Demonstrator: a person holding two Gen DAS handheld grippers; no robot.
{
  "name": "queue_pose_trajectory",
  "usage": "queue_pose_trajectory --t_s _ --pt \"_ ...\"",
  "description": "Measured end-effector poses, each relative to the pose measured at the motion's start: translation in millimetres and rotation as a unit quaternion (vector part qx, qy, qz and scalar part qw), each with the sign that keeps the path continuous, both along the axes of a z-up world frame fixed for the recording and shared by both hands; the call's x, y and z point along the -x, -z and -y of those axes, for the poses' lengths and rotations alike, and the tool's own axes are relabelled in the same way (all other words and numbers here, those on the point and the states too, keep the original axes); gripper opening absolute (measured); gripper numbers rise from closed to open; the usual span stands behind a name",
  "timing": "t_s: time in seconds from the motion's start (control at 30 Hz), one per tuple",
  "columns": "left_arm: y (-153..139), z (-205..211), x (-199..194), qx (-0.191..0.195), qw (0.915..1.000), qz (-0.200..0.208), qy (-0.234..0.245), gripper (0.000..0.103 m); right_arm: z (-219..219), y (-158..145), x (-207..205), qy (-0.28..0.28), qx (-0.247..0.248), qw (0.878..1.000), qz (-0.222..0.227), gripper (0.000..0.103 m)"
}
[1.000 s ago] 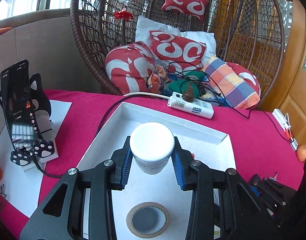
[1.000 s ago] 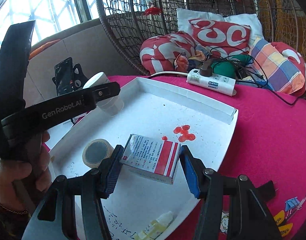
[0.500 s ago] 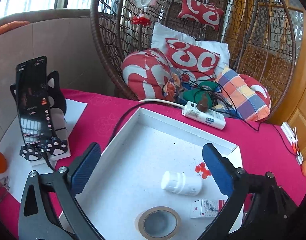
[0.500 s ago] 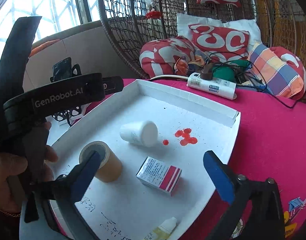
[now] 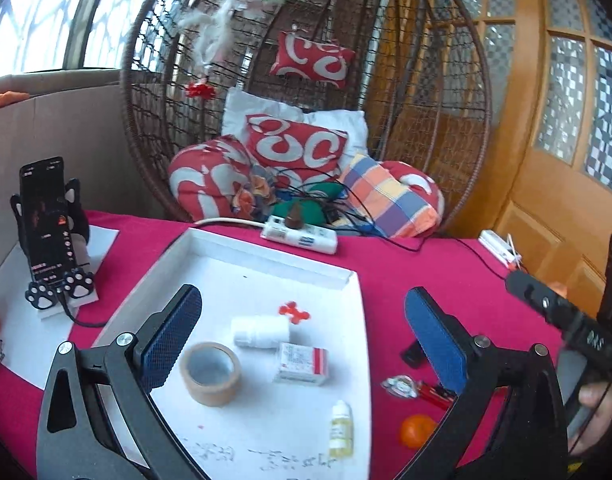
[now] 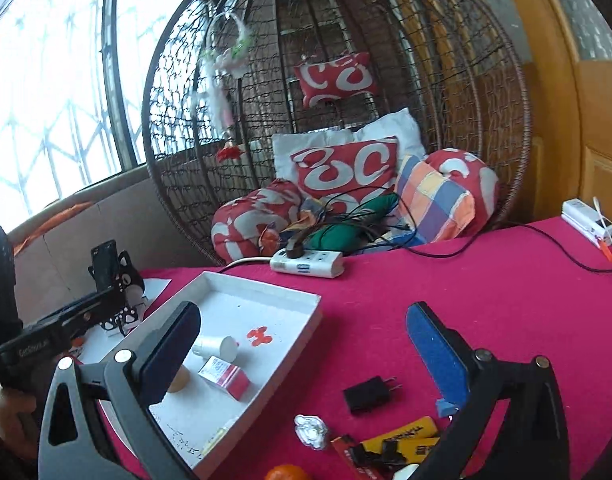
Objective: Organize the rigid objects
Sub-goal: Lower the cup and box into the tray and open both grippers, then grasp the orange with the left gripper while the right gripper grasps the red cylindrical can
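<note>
On the desk, under a magenta cloth, sat a white tray, its near edge at 6 o'clock in the left wrist view. Both grippers hung above, empty: left gripper with jaws spread wide over the tray, right gripper likewise wide apart, over the tray's right rim and the cloth. Inside the tray: tape roll at 7 o'clock, lying flat; red-and-white box just right of it; white bottle on its side, touching the box's far edge; small dropper bottle upright near the tray's right rim at 5 o'clock. Off the tray, on the cloth in the right wrist view: black plug adapter at 5 o'clock, yellow lighters nearer the camera, an orange at 6 o'clock.
</note>
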State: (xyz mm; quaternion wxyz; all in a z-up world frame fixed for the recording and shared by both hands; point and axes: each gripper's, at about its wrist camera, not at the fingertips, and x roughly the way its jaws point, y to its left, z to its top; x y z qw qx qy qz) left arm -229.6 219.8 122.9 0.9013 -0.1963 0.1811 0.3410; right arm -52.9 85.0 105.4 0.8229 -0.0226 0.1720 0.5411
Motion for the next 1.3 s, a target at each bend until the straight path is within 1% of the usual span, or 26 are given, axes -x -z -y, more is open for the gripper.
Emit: queue_pose_trajectory --t_s 0.1,0.17,0.23,0.3,0.37,0.43,0.57,0.63,0.7,0.83,0.87,0.9,1.03,1.07,1.2,1.23,1.27,1.3 --pt "8 28 -20 0.012 0.9985 -0.011 0.053 0.103 28 -3 -22 0.030 -0.021 0.999 -0.021 0.103" --pt "16 44 -36 0.027 0.9951 -0.020 0.093 0.103 45 -2 -36 0.056 -0.031 0.998 -0.025 0.103" --pt "25 60 -50 0.035 0.9916 -0.034 0.119 0.103 60 2 -48 0.077 -0.038 0.996 -0.031 0.103" --pt "35 75 -64 0.038 0.9876 -0.054 0.142 0.103 70 12 -59 0.088 -0.033 0.995 -0.041 0.103" --pt "46 87 -75 0.041 0.9842 -0.074 0.156 0.103 78 26 -67 0.093 -0.017 0.994 -0.052 0.103" --pt "59 98 -83 0.053 0.9791 -0.090 0.174 0.103 83 41 -71 0.093 0.007 0.994 -0.059 0.103" --pt "79 110 -96 0.064 0.9710 -0.120 0.197 0.102 94 67 -74 0.096 0.063 0.992 -0.055 0.103" --pt "83 112 -100 0.058 0.9694 -0.132 0.199 0.102 97 77 -78 0.080 0.086 0.991 -0.060 0.103" --pt "86 111 -103 0.055 0.9687 -0.138 0.199 0.102 101 85 -78 0.074 0.098 0.990 -0.063 0.103" --pt "93 105 -105 0.065 0.9676 -0.147 0.195 0.102 98 96 -83 0.057 0.126 0.988 -0.066 0.102" --pt "95 105 -106 0.066 0.9675 -0.150 0.193 0.102 96 98 -84 0.051 0.129 0.988 -0.070 0.098" --pt "98 104 -106 0.067 0.9674 -0.153 0.191 0.102 94 98 -86 0.041 0.130 0.988 -0.075 0.092" --pt "102 102 -111 0.068 0.9663 -0.160 0.190 0.102 87 99 -81 0.013 0.143 0.987 -0.071 0.082" --pt "103 103 -113 0.067 0.9657 -0.163 0.190 0.102 84 100 -80 0.007 0.149 0.986 -0.068 0.078" --pt "108 104 -121 0.061 0.9626 -0.179 0.193 0.101 73 106 -76 -0.004 0.187 0.981 -0.060 0.074" --pt "110 103 -123 0.061 0.9620 -0.182 0.194 0.100 71 108 -76 -0.004 0.193 0.979 -0.060 0.073" --pt "111 103 -124 0.056 0.9620 -0.185 0.192 0.097 69 109 -77 -0.006 0.198 0.978 -0.063 0.069" --pt "111 103 -123 0.051 0.9622 -0.189 0.190 0.093 68 111 -79 -0.009 0.201 0.977 -0.068 0.063"
